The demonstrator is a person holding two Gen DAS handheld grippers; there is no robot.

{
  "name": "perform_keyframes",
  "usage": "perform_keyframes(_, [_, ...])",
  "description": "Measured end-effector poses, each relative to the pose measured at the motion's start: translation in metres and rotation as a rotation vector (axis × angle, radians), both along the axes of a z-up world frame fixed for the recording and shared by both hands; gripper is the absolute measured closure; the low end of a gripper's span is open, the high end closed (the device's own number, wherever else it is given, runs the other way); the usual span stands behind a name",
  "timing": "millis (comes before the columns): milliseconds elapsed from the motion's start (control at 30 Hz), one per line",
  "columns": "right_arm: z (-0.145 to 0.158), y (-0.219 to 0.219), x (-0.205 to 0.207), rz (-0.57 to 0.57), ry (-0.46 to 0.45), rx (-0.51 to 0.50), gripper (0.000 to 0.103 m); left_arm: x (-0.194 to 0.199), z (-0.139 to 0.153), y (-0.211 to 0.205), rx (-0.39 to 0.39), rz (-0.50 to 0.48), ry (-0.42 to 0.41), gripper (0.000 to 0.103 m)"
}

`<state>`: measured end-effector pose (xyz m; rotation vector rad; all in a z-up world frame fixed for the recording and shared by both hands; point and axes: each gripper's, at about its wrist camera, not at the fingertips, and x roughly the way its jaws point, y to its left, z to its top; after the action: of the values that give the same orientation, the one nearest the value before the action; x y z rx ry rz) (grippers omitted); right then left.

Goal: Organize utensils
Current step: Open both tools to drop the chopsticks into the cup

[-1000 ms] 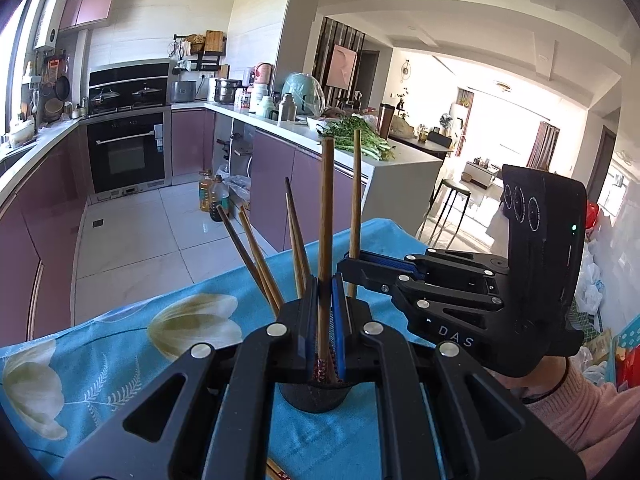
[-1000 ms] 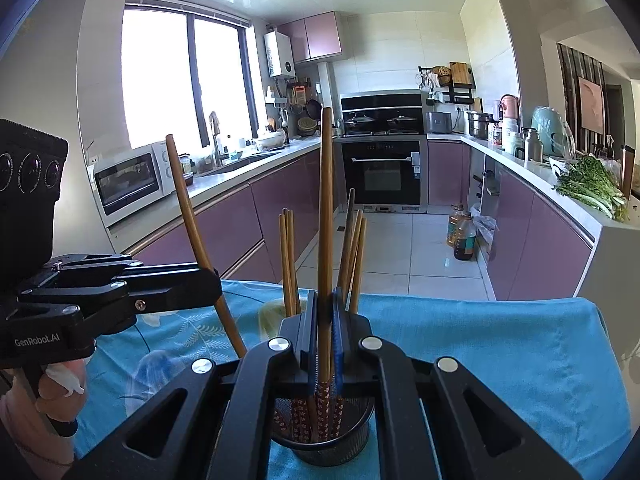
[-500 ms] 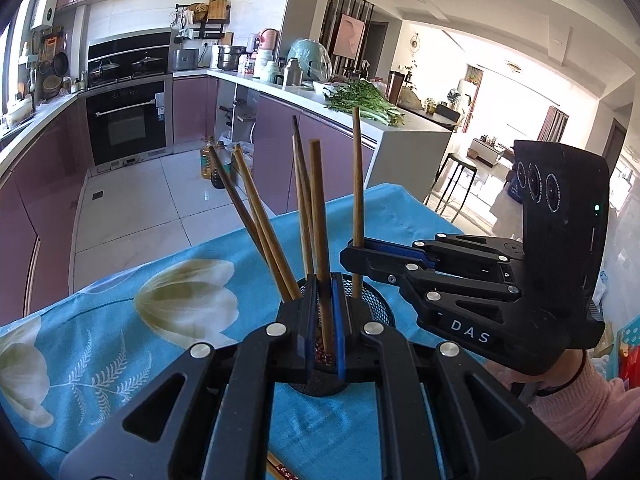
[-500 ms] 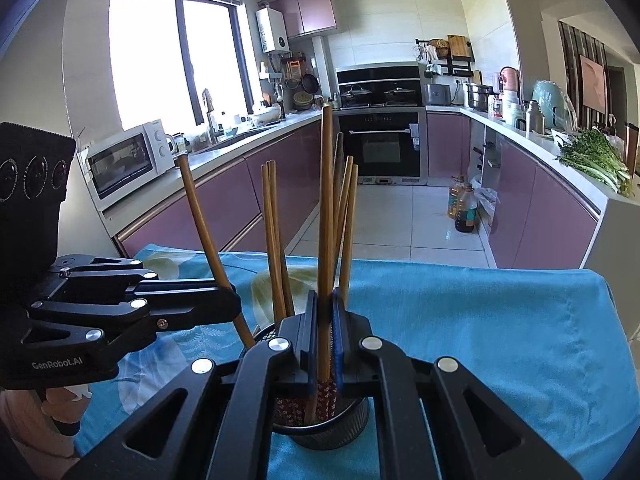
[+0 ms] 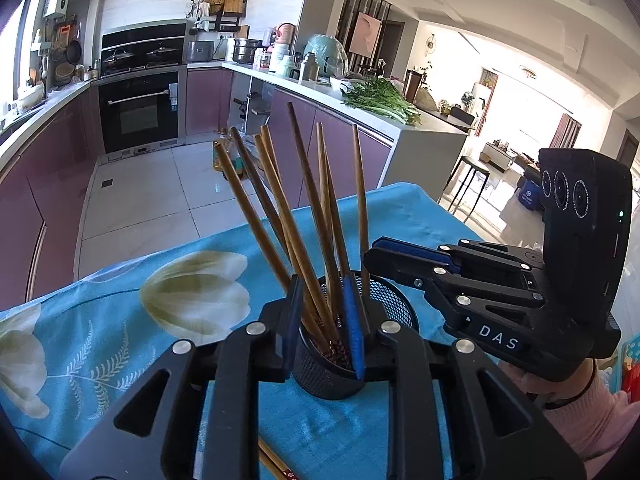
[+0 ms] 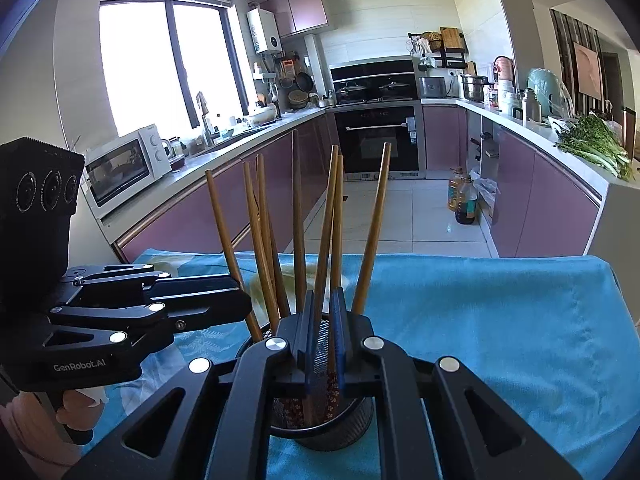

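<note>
Above the mesh holder (image 5: 320, 364) of chopsticks (image 5: 320, 216), both grippers' fingers (image 5: 352, 320) spread, pinching nothing

Blue floral tablecloth (image 5: 120, 352) — behind it an oven (image 6: 378, 140), a microwave (image 6: 122, 166), greens (image 5: 380, 100) on the counter.
</note>
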<state>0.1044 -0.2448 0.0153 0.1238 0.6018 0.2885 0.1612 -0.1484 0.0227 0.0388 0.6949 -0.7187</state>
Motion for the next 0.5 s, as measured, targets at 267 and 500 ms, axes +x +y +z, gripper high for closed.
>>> perform_keyframes(267, [0.005,0.006,-0.022,0.037,-0.035,0.007,0.075,-0.017,0.005,0.026,-0.030,0.063,-0.066,0.067])
perform_keyframes(500, [0.013,0.021,-0.051,0.138,-0.071,0.007,0.069,-0.043,0.005,0.071,-0.029,0.159,-0.141,0.053])
